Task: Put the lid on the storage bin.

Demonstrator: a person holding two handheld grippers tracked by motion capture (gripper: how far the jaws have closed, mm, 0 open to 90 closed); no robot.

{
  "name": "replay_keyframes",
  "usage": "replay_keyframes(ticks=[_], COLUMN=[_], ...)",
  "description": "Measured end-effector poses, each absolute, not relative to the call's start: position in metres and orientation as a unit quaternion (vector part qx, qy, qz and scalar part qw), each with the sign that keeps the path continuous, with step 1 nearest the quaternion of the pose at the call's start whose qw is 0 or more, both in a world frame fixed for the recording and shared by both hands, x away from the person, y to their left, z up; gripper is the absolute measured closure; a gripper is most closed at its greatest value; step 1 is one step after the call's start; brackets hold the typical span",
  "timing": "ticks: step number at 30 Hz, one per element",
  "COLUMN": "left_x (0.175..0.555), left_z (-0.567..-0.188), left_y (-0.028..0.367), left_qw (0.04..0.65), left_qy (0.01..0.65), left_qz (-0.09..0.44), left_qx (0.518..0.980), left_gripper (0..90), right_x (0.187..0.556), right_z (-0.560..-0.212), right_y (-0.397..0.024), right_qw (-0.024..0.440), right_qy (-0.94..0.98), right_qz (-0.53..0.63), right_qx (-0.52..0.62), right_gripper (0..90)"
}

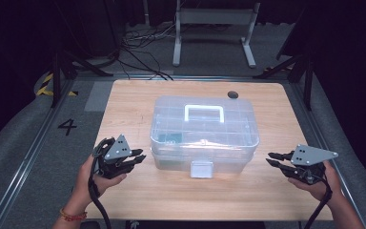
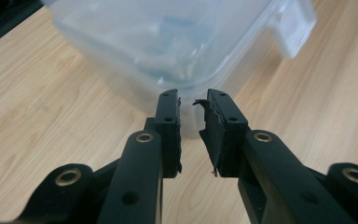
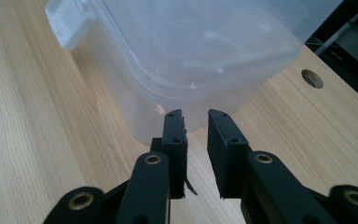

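Two claws, left claw (image 1: 139,158) and right claw (image 1: 272,159), flank the plastic box (image 1: 204,131), jaws slightly apart, empty.

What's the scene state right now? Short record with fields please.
surface: wooden table
main object: clear plastic box, lid on, white handle on top, white latch on the near side
box contents: small dark items, too blurred to name
left tongs: left of the box, slightly open, holding nothing
right tongs: right of the box, slightly open, holding nothing
contact: neither touches the box
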State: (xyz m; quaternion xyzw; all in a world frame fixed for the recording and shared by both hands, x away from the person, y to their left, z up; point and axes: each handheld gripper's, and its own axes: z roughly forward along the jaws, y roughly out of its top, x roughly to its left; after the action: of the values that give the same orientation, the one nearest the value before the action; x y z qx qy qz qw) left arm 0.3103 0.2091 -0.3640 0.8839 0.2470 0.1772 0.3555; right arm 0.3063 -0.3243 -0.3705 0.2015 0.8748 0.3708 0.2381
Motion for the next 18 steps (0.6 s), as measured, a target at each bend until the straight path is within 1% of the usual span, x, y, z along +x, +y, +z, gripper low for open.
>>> replay_keyframes(ticks=[2,6,9,11,12,13,14,17,18], left_x=[0.308,0.305,0.302,0.302,0.302,0.303,0.302,0.303,0.303], left_z=[-0.369,-0.381,-0.394,-0.402,-0.402,-0.408,-0.411,-0.427,-0.432], left_y=[0.214,0.223,0.228,0.232,0.232,0.236,0.237,0.245,0.247], left_qw=[0.344,0.322,0.284,0.282,0.282,0.283,0.277,0.265,0.259], left_qy=[0.255,0.265,0.264,0.276,0.276,0.283,0.285,0.302,0.303], left_qz=[0.183,0.192,0.21,0.203,0.203,0.198,0.2,0.2,0.199], left_qx=[0.885,0.889,0.897,0.896,0.896,0.895,0.896,0.893,0.895], left_gripper=[68.6,62.8,56.4,49.9,47.1,41.0,41.0,30.9,28.2], right_x=[0.306,0.305,0.305,0.306,0.306,0.307,0.307,0.308,0.307], right_z=[-0.373,-0.379,-0.387,-0.394,-0.394,-0.404,-0.404,-0.419,-0.425], right_y=[-0.329,-0.338,-0.347,-0.353,-0.353,-0.359,-0.359,-0.37,-0.375], right_qw=[0.239,0.236,0.235,0.231,0.231,0.234,0.234,0.23,0.229], right_qy=[0.874,0.873,0.871,0.869,0.869,0.867,0.867,0.862,0.86], right_qz=[0.368,0.364,0.358,0.358,0.358,0.353,0.353,0.353,0.349], right_qx=[0.209,0.224,0.242,0.251,0.251,0.264,0.264,0.282,0.293], right_gripper=[74.3,66.9,57.6,52.5,52.5,47.8,47.8,42.7,42.3])
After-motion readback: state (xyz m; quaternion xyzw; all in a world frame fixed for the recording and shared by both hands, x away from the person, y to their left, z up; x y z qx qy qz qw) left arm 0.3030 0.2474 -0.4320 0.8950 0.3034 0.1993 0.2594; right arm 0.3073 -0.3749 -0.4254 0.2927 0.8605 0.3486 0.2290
